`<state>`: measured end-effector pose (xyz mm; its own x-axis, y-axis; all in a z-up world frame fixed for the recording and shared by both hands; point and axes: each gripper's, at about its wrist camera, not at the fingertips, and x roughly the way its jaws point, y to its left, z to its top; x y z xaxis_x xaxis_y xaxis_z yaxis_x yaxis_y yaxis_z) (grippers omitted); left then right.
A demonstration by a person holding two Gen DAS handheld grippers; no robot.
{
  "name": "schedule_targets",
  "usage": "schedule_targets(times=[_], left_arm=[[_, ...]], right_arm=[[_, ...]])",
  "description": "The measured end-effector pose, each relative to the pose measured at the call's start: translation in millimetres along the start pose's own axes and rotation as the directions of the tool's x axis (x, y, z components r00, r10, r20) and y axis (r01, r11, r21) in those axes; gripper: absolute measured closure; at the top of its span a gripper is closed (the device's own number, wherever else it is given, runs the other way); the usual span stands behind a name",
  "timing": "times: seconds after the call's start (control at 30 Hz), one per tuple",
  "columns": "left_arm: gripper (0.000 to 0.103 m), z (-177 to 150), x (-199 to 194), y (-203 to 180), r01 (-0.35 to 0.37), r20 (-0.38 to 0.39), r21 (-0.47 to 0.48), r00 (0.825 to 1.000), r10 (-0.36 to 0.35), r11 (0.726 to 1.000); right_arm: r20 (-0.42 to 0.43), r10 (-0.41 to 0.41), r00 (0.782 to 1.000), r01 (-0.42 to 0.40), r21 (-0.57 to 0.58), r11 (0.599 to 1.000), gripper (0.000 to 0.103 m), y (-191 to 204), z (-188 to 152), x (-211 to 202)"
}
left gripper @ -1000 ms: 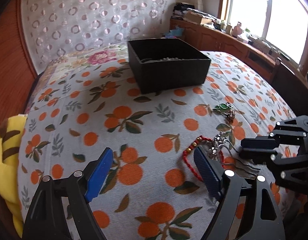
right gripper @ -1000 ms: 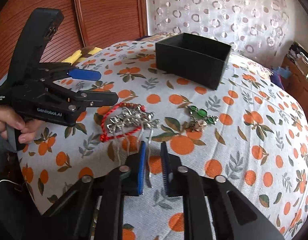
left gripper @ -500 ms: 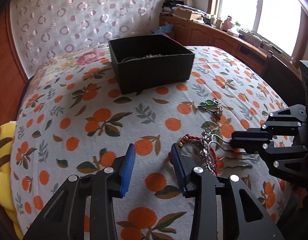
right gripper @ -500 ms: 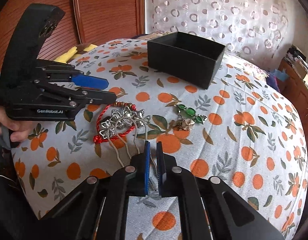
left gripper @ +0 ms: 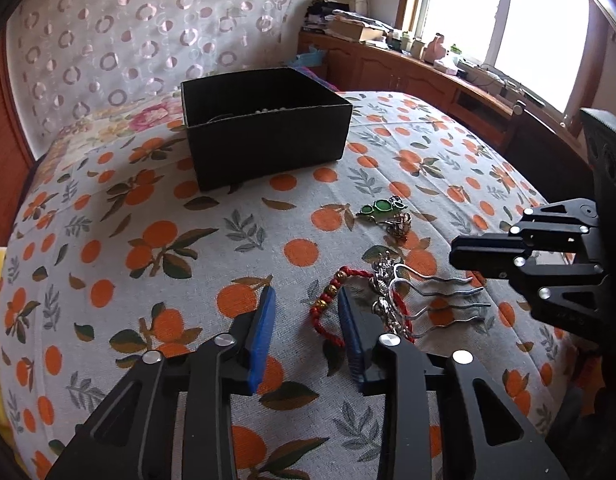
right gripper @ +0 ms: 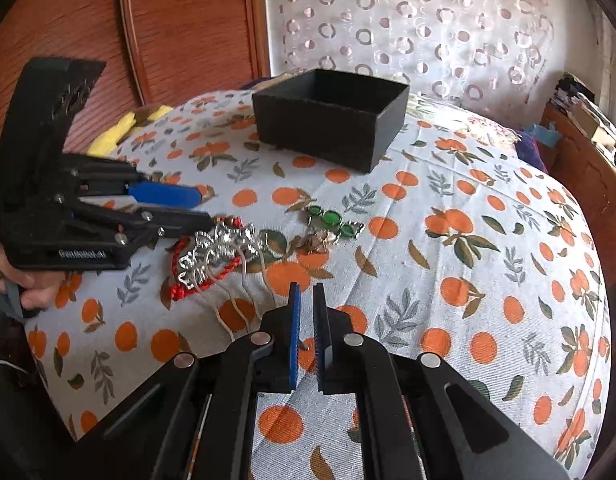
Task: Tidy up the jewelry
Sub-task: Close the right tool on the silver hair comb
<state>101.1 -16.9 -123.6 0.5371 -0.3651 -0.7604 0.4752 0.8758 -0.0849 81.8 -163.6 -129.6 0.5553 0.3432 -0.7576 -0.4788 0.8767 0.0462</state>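
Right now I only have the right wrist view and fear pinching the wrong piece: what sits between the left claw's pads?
Observer: The beaded end of the red cord bracelet, inside the closing left claw, not yet pinched.
Operator: Is the silver hair comb in there too?
Observer: No, it lies outside the pads, toward the right claw.
Operator: Is the black box empty?
Observer: No, pale beads show inside it.
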Motion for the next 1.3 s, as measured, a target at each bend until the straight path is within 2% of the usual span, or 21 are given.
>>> schedule_targets(times=[0.07, 0.13, 0.17, 0.2, 0.27, 0.33, 0.4, 0.47, 0.87, 0.97, 1.03, 1.07, 1.3], left_arm=[[0.095, 0, 0, 1, 0.02, -0.001, -0.007, 1.0, -0.02, 1.0], [0.096, 0, 0, 2, 0.014, 0.002, -0.013, 1.0, -0.014, 1.0], [0.097, 0, -2, 3, 0.006, 0.008, -0.021, 1.0, -0.006, 1.0], [0.097, 0, -5, 5, -0.001, 0.018, -0.032, 1.0, 0.001, 0.999], [0.097, 2, -13, 9, -0.008, 0.048, -0.061, 0.999, 0.011, 0.998], [0.097, 4, -23, 12, -0.009, 0.076, -0.081, 0.997, 0.015, 0.997], [0.097, 6, -28, 14, -0.002, 0.087, -0.083, 0.996, 0.009, 0.997], [0.097, 7, -30, 13, -0.005, 0.086, -0.077, 0.996, 0.012, 0.997], [0.097, -3, -12, 34, -0.045, 0.019, -0.108, 0.999, 0.048, 0.993], [0.097, -5, -10, 37, -0.045, 0.013, -0.114, 0.999, 0.047, 0.992], [0.097, -6, -10, 38, -0.045, 0.011, -0.115, 0.999, 0.046, 0.992], [0.097, -6, -9, 38, -0.045, 0.01, -0.116, 0.999, 0.046, 0.992], [0.097, -7, -9, 39, -0.039, 0.012, -0.117, 0.999, 0.041, 0.992]], right_arm=[[0.011, 0.017, 1.0, -0.017, -0.004, 1.0, 0.095, 6, 2, -2], [0.016, 0.033, 0.999, -0.033, -0.016, 0.999, 0.095, 13, 4, -2], [0.017, 0.042, 0.999, -0.042, -0.022, 0.999, 0.087, 18, 5, -1], [0.018, 0.05, 0.999, -0.05, -0.028, 0.998, 0.075, 21, 6, 0], [0.021, 0.067, 0.998, -0.066, -0.034, 0.997, 0.059, 29, 8, 3], [0.023, 0.066, 0.998, -0.065, -0.036, 0.997, 0.049, 34, 11, 6], [0.033, 0.079, 0.996, -0.078, -0.03, 0.997, 0.027, 36, 15, 9], [0.039, 0.096, 0.995, -0.095, -0.018, 0.995, 0.021, 37, 22, 13], [-0.033, 0.096, 0.995, -0.098, -0.078, 0.992, 0.024, 55, 40, 47], [-0.059, 0.071, 0.996, -0.077, -0.105, 0.992, 0.029, 60, 40, 55], [-0.055, 0.078, 0.995, -0.084, -0.116, 0.99, 0.036, 61, 40, 54], [-0.053, 0.079, 0.995, -0.085, -0.122, 0.989, 0.044, 62, 40, 54], [-0.05, 0.078, 0.996, -0.084, -0.135, 0.987, 0.045, 63, 38, 50]])
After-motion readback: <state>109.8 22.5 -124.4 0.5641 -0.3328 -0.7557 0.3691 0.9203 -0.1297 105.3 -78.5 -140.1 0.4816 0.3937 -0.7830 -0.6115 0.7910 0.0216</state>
